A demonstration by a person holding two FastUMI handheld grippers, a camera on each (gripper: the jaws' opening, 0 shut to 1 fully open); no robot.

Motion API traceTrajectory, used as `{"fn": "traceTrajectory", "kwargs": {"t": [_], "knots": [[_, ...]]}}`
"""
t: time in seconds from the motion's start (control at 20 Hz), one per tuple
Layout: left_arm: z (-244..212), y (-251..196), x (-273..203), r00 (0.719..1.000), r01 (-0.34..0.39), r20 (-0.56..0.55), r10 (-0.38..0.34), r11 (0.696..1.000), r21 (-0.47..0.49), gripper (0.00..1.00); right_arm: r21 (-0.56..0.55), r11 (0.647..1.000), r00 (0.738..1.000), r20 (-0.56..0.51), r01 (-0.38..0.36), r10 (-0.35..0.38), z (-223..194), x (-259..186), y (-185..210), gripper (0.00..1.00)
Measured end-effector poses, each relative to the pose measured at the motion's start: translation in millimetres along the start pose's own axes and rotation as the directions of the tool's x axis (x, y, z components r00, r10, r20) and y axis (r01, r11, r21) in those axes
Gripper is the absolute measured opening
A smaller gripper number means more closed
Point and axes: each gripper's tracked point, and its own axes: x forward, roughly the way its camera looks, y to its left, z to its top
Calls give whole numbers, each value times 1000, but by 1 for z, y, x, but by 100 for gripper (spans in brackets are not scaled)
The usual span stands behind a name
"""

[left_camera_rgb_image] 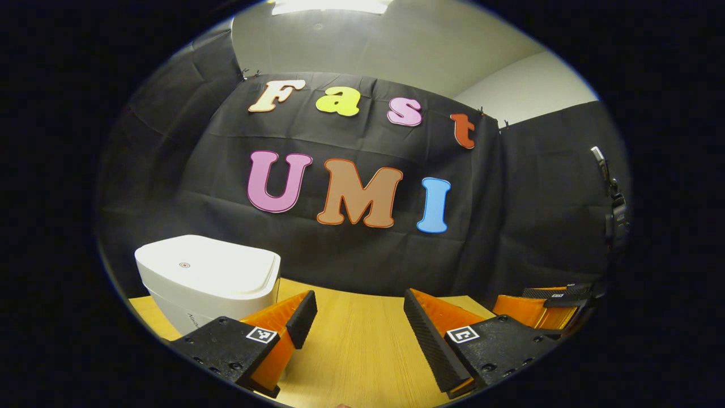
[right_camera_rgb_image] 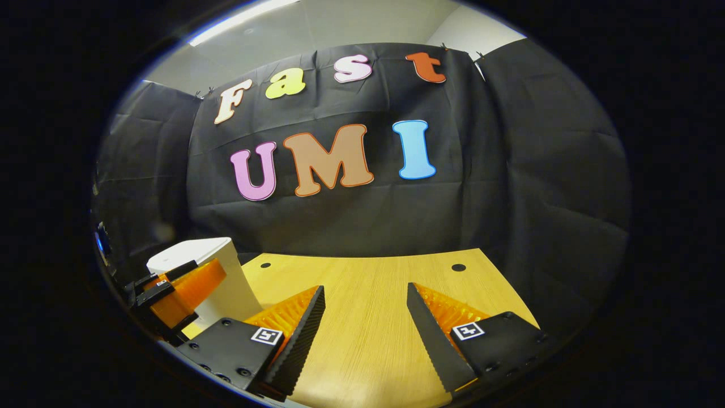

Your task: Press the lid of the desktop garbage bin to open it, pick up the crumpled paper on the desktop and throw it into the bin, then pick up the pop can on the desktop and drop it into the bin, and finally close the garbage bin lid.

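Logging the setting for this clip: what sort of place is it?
Likely an indoor recording booth: black cloth wall draped behind a wooden desktop, with a white lidded garbage bin on it and plain room ceiling above.

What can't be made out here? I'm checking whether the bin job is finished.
- Inside of the bin: hidden in the left gripper view by its shut lid.
- Bin's lower front: hidden in the right gripper view by the left tongs.
- Near tabletop: cut off by both views' lower edge.
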Motion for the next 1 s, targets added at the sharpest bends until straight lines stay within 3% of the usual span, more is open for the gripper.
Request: {"fn": "traceTrajectory", "kwargs": {"t": [0.4, 1.0], "knots": [[-6, 6, 3, 1000, -3, -16, 3, 1000, -13, 93, -14, 1000, 1000, 4, 7, -7, -1, -4, 2, 93], [-6, -4, 17, 999, 48, -6, -49, 999, -21, 92, 14, 999, 999, 16, 51, -51, 1, -2, -7, 93]]}}
